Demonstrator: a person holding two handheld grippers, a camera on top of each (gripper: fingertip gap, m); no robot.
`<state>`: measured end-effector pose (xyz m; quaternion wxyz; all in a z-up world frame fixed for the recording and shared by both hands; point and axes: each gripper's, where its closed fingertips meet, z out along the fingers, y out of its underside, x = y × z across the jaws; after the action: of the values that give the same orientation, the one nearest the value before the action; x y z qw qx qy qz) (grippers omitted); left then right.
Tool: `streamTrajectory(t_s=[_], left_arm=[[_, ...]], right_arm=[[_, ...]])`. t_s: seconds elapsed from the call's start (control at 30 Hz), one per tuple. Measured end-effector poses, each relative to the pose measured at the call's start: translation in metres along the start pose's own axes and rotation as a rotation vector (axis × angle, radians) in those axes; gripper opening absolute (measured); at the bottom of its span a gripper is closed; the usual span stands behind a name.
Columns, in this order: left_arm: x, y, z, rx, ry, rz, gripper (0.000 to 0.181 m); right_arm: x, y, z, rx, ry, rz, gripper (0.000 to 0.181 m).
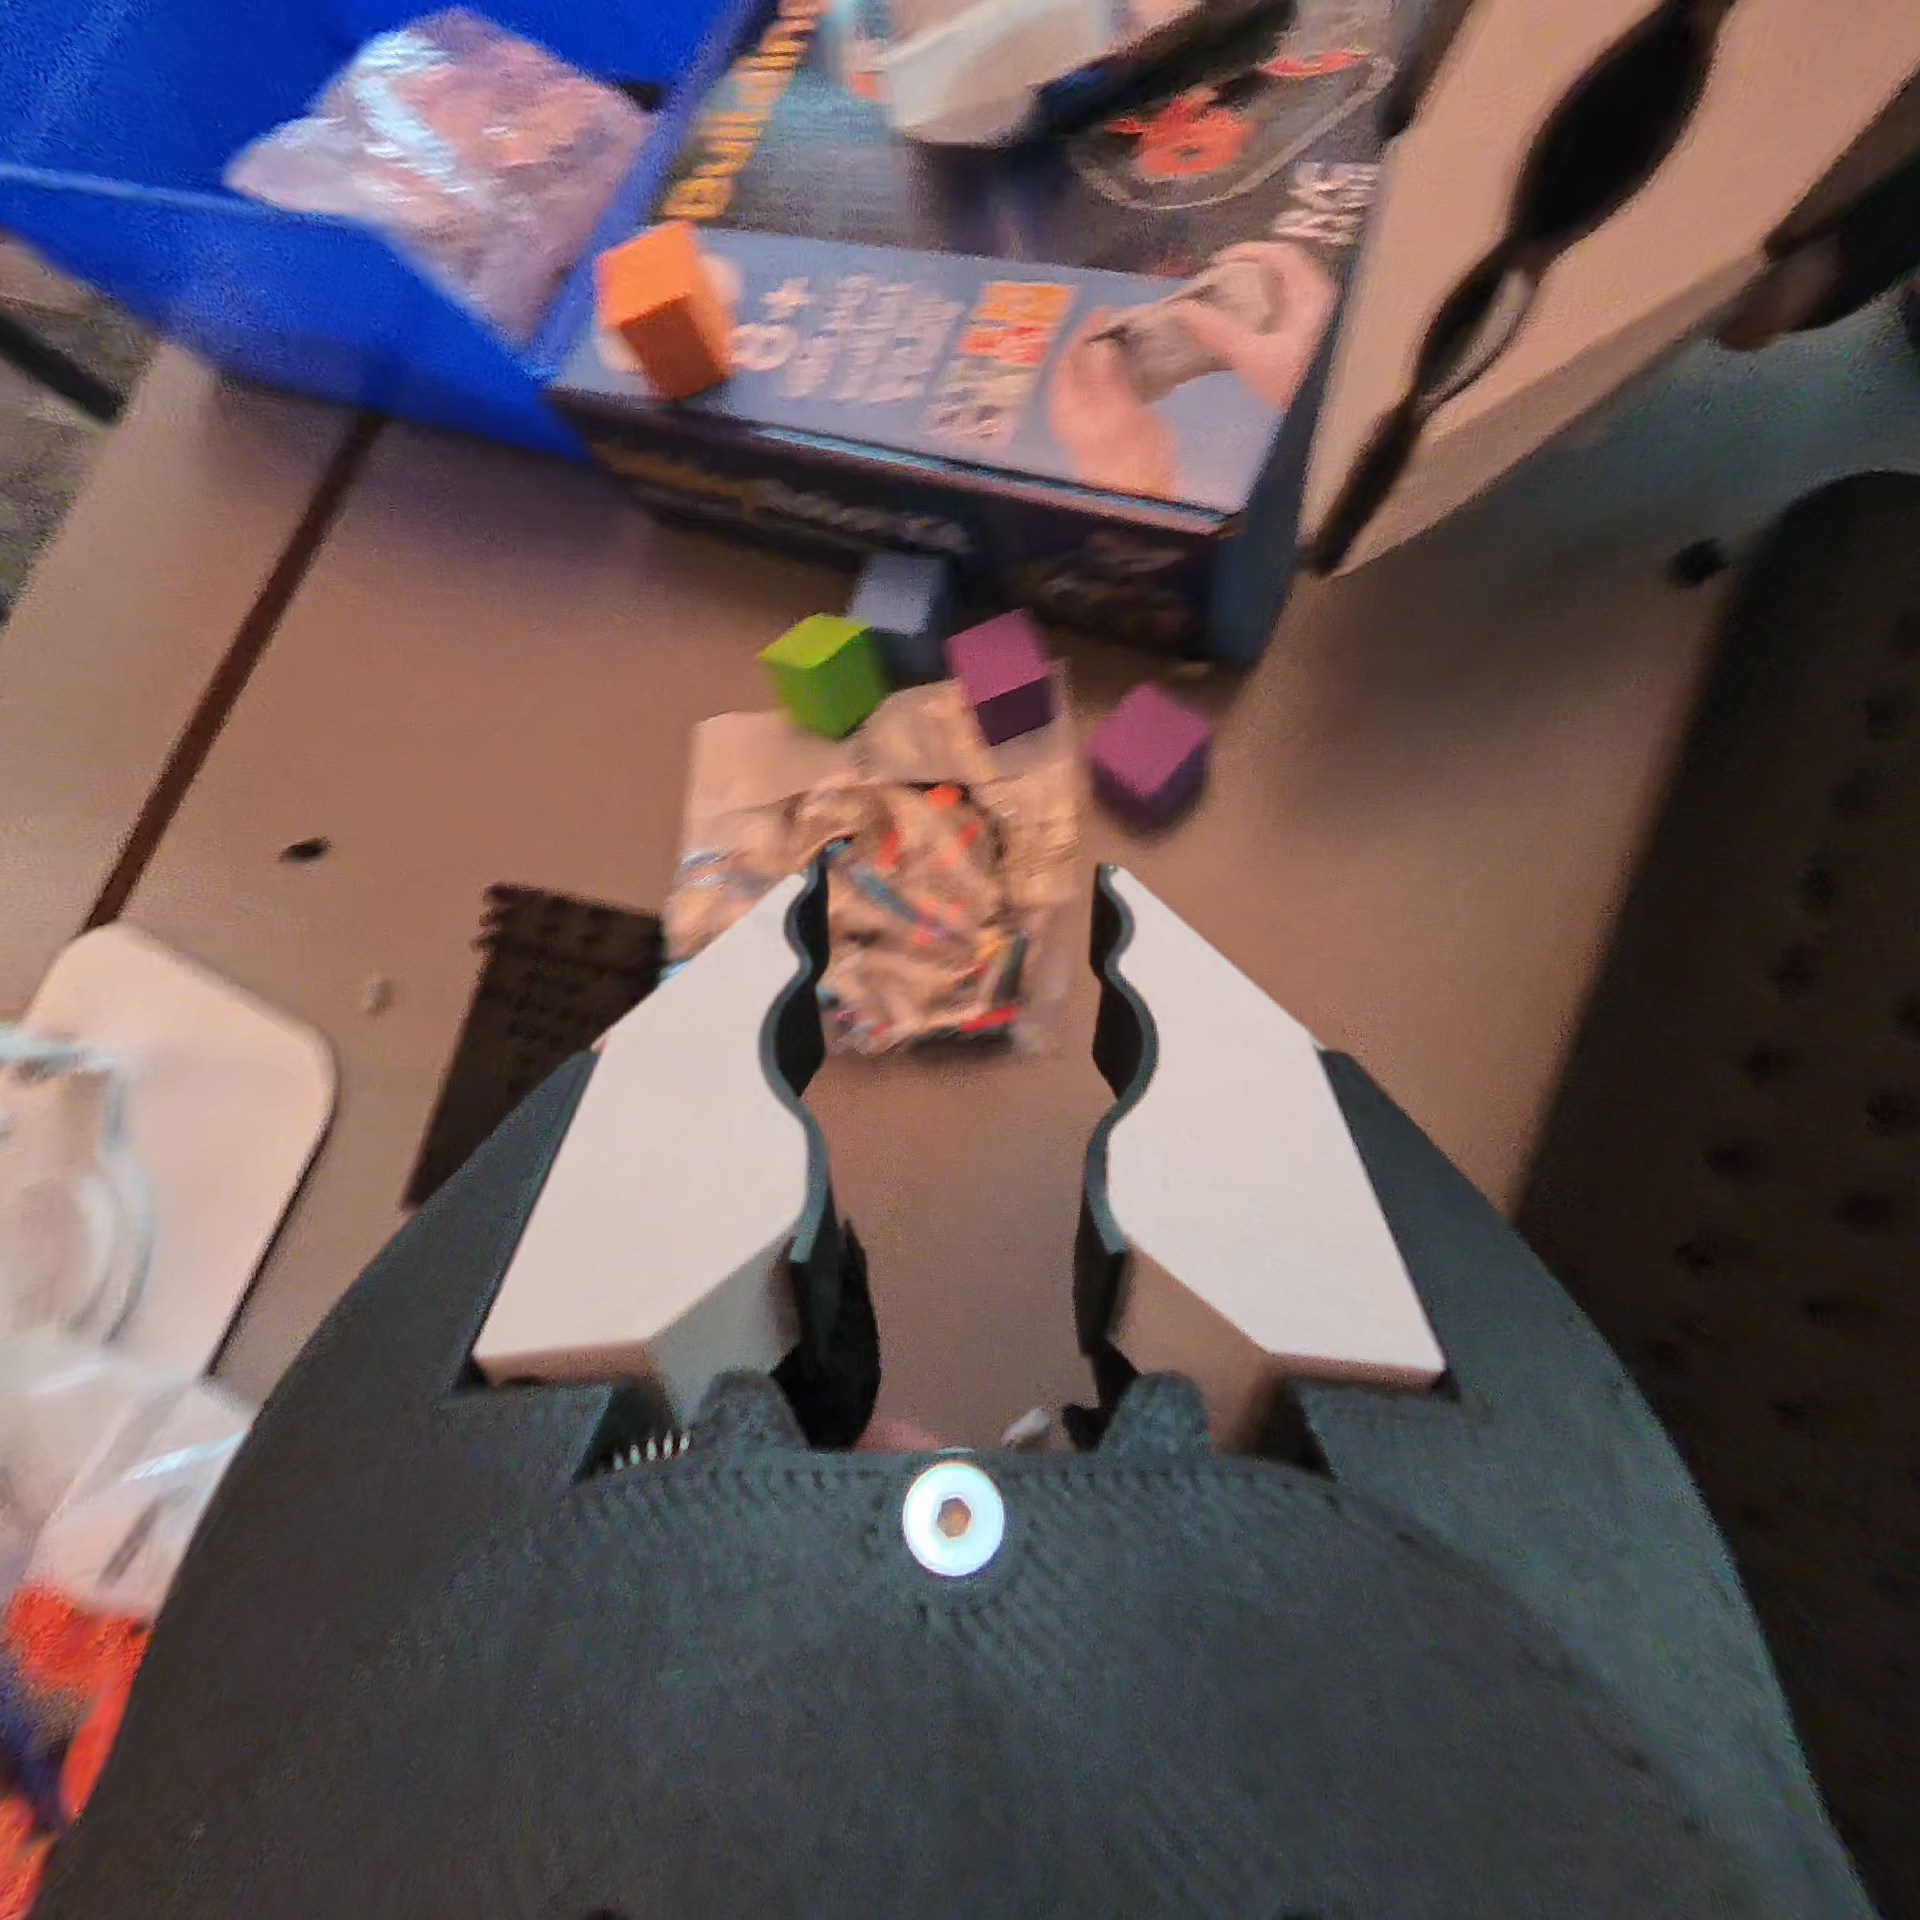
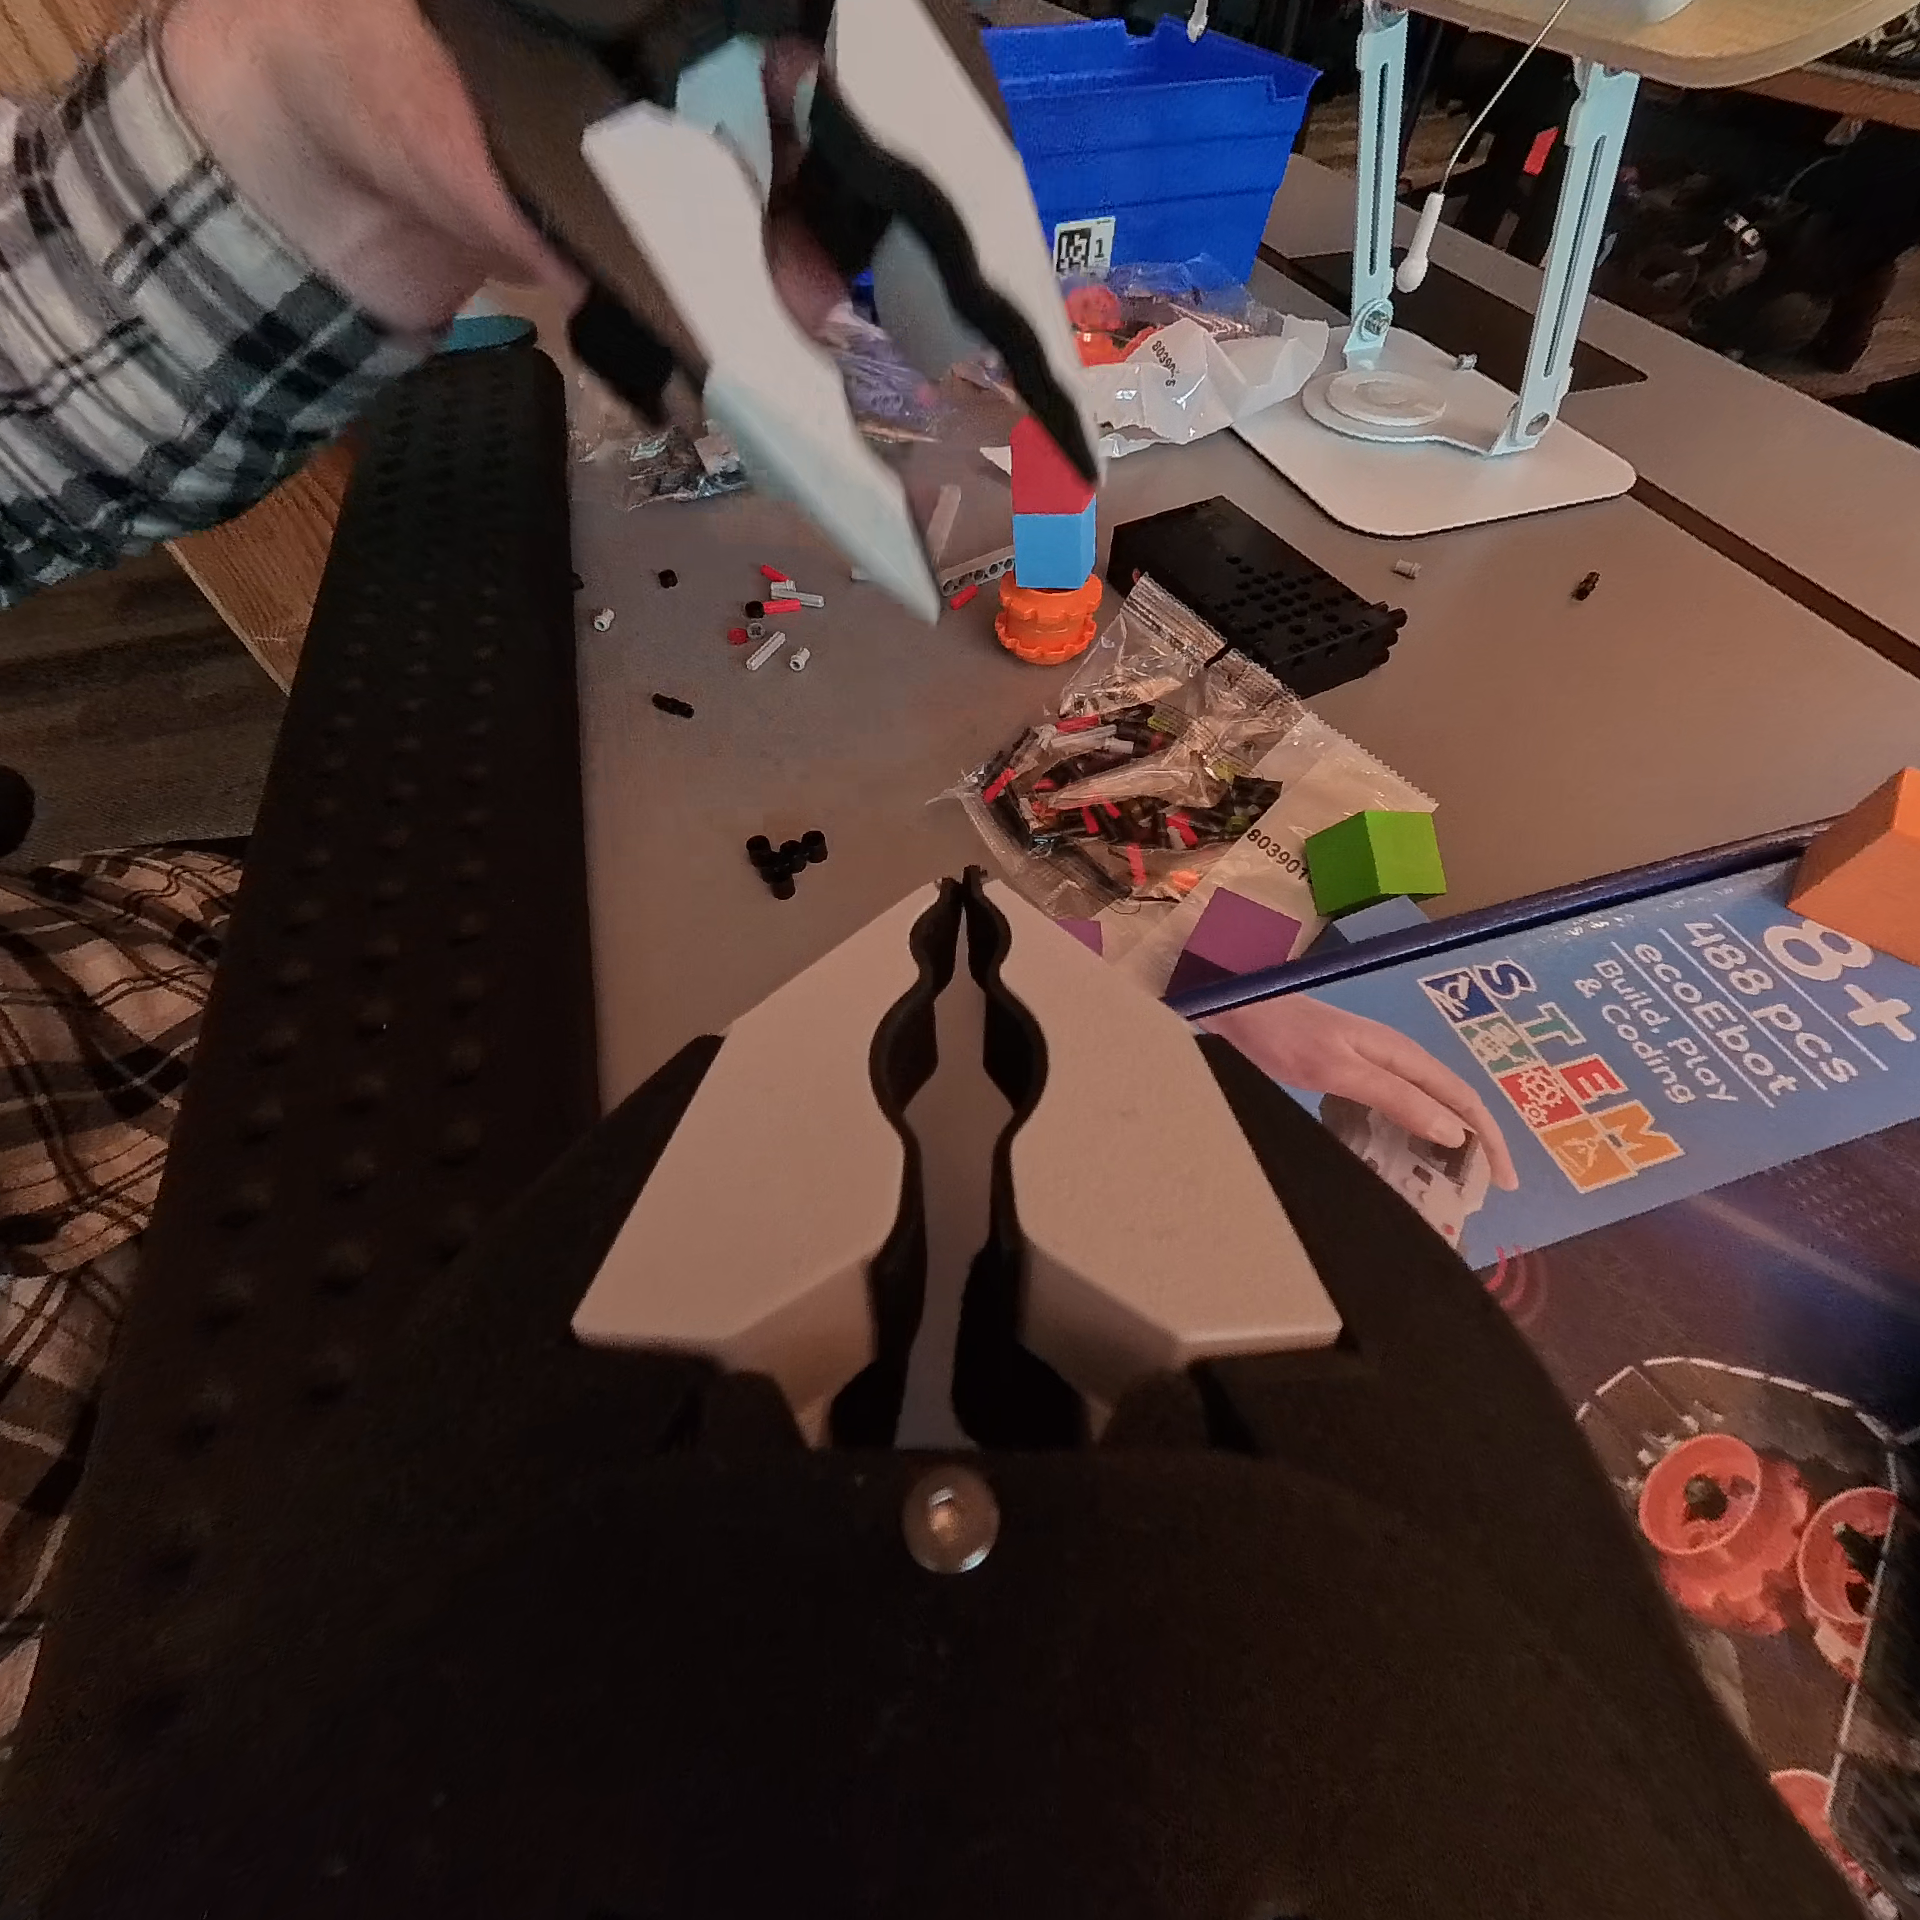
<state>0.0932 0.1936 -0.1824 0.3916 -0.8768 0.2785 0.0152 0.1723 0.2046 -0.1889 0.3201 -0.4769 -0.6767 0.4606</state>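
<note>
Blur smears most of the left wrist view, so the far clutter there is hard to read. The left gripper (image 1: 961, 883) hangs above the grey tabletop (image 1: 468, 644) with its fingers spread apart and nothing between them; just past its tips lies a crumpled clear plastic bag of small red and black pieces (image 1: 914, 914). Beyond the bag sit a lime-green cube (image 1: 826, 670), two purple cubes (image 1: 1003, 670) (image 1: 1148, 753) and a dark blue-grey block (image 1: 904, 613) half tucked against a dark blue printed cardboard box (image 1: 935, 416). An orange block (image 1: 665, 312) rests on the box edge. A blue plastic bin (image 1: 260, 260), cut off at the top left, holds a clear bag I cannot make out.

The right gripper (image 2: 961, 883) has its fingers closed together, empty, hovering beside the box (image 2: 1558, 1039); one purple cube (image 2: 1242, 930) is partly hidden behind its tip. From here the left gripper (image 2: 1013, 540) shows blurred, gripped by a hand (image 2: 343, 177) in a plaid sleeve, its far finger covering part of a red block (image 2: 1044, 473) stacked on a light blue cube (image 2: 1055, 545) atop an orange ridged wheel (image 2: 1044, 618). Whether it touches the red block I cannot tell.

Loose small pins (image 2: 774, 613) scatter across the tabletop near a black perforated plate (image 2: 1257, 592). A pale blue stand on a white base (image 2: 1455, 457) rises out of view. Wooden flooring and dark clutter lie beyond.
</note>
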Motion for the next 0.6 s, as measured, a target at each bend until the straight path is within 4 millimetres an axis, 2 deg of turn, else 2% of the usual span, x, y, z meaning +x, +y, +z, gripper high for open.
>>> streamTrajectory(t_s=[0.1, 0.17, 0.3, 0.43, 0.53, 0.6], left_arm=[[0.035, -0.002, 0.039, -0.052, 0.070, 0.054, 0.047], [0.050, 0.002, 0.060, -0.080, 0.119, 0.105, 0.048], [0.051, 0.008, 0.085, -0.122, 0.109, 0.195, 0.045], [0.052, 0.011, 0.091, -0.131, 0.106, 0.234, 0.035], [0.049, 0.010, 0.083, -0.118, 0.098, 0.216, 0.034], [0.043, 0.010, 0.069, -0.109, 0.082, 0.178, 0.033]], right_arm=[[0.001, 0.000, -0.001, 0.005, 0.002, 0.004, 0.000], [0.001, 0.000, -0.001, 0.008, 0.003, 0.007, 0.000], [0.001, -0.001, -0.002, 0.013, 0.000, 0.008, 0.000], [0.000, -0.002, -0.002, 0.016, -0.004, 0.007, 0.000], [0.000, -0.003, -0.002, 0.019, -0.006, 0.007, 0.000], [0.000, -0.003, -0.002, 0.019, -0.007, 0.007, 0.000]])
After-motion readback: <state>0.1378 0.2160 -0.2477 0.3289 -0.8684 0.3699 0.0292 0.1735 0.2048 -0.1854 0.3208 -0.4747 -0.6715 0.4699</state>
